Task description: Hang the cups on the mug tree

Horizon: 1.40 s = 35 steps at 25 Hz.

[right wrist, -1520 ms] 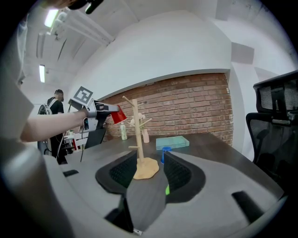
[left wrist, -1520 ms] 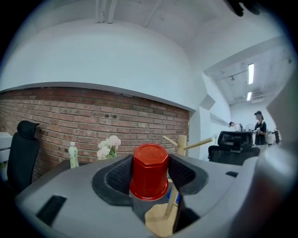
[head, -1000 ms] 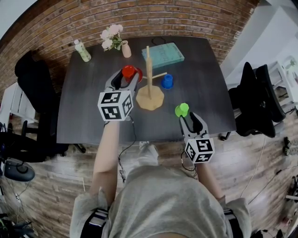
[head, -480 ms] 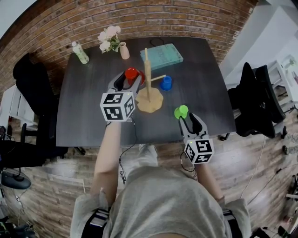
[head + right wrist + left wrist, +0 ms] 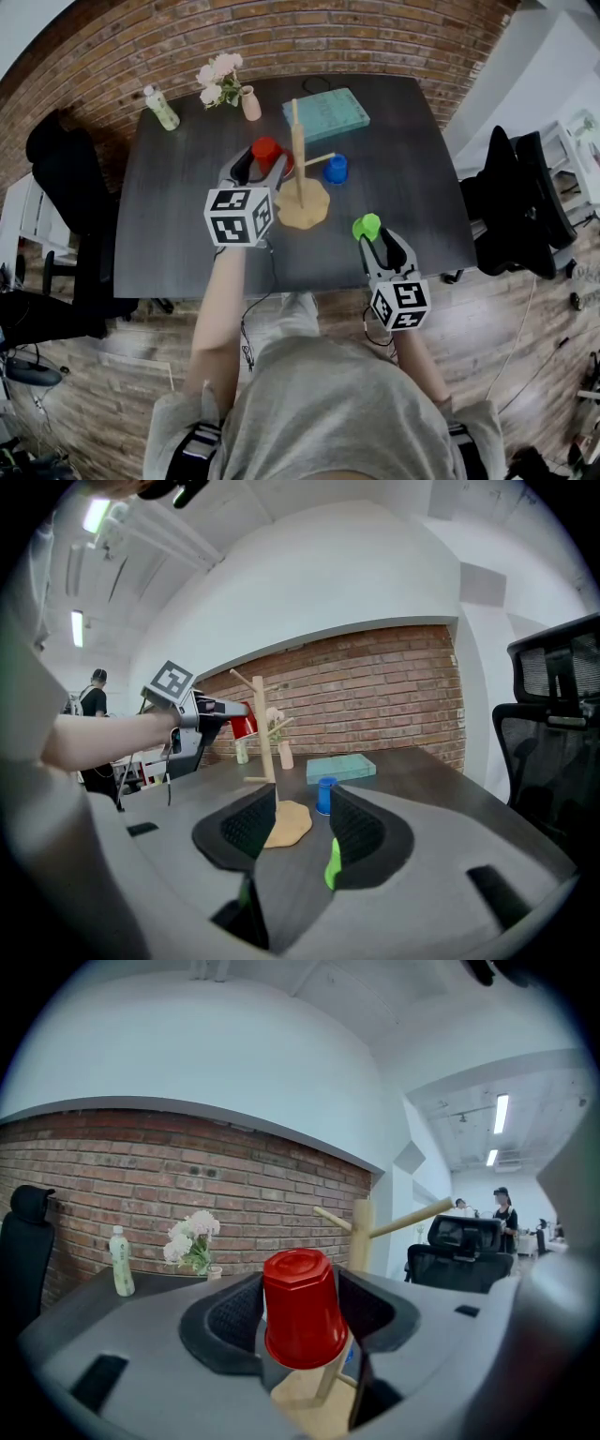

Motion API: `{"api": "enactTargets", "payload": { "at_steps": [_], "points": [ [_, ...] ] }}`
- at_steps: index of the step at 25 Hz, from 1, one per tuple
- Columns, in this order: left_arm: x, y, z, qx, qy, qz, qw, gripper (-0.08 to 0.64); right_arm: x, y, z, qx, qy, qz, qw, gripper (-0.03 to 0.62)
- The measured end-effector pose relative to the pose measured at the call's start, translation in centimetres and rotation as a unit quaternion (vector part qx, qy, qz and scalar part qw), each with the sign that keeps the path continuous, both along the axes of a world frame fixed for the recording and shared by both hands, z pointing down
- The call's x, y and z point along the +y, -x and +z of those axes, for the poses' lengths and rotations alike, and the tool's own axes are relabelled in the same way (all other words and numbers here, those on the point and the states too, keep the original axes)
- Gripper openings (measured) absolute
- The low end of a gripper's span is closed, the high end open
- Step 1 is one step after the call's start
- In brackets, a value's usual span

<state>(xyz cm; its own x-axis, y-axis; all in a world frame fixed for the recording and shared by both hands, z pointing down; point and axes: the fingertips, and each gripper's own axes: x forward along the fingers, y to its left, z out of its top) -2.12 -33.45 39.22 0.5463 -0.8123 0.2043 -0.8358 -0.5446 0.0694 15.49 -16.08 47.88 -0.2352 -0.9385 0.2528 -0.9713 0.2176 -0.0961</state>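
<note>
A brick wall (image 5: 394, 37) is running along the far side of a dark table (image 5: 187, 216). A wood-plank floor (image 5: 122, 394) is spreading out beneath it. Black office chairs are standing at either side, one at the left (image 5: 61, 164) and another at the right (image 5: 520, 202). Above the brick, a white wall (image 5: 187, 1044) is rising, and strip lights (image 5: 498, 1115) are glowing on the ceiling beyond.

Bright even light, strong fisheye edges
</note>
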Motion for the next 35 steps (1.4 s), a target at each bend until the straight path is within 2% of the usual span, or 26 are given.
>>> {"api": "enactTargets", "payload": {
  "at_steps": [10,21,25,29,35],
  "points": [
    [-0.1,1.6,0.1,0.01,-0.001,-0.015,0.9998,0.264,-0.2,0.4,0.1,0.001,0.001,-0.003,1.0,0.181],
    [0.8,2.5,0.1,0.012,-0.004,-0.021,0.9997,0.268,-0.4,0.2,0.2,0.006,0.002,-0.001,1.0,0.181],
    [1.7,2.8,0.4,0.016,-0.004,-0.02,0.9996,0.267,-0.7,-0.1,0.2,0.012,0.001,-0.001,1.0,0.181],
    [2.9,3.9,1.1,0.028,-0.007,-0.037,0.9989,0.267,-1.1,-0.4,0.7,0.024,0.001,-0.002,1.0,0.183],
    [5.2,4.6,3.5,0.026,-0.015,-0.052,0.9982,0.267,-1.7,-1.4,2.1,0.044,0.011,0.002,0.999,0.183]
  ]
}}
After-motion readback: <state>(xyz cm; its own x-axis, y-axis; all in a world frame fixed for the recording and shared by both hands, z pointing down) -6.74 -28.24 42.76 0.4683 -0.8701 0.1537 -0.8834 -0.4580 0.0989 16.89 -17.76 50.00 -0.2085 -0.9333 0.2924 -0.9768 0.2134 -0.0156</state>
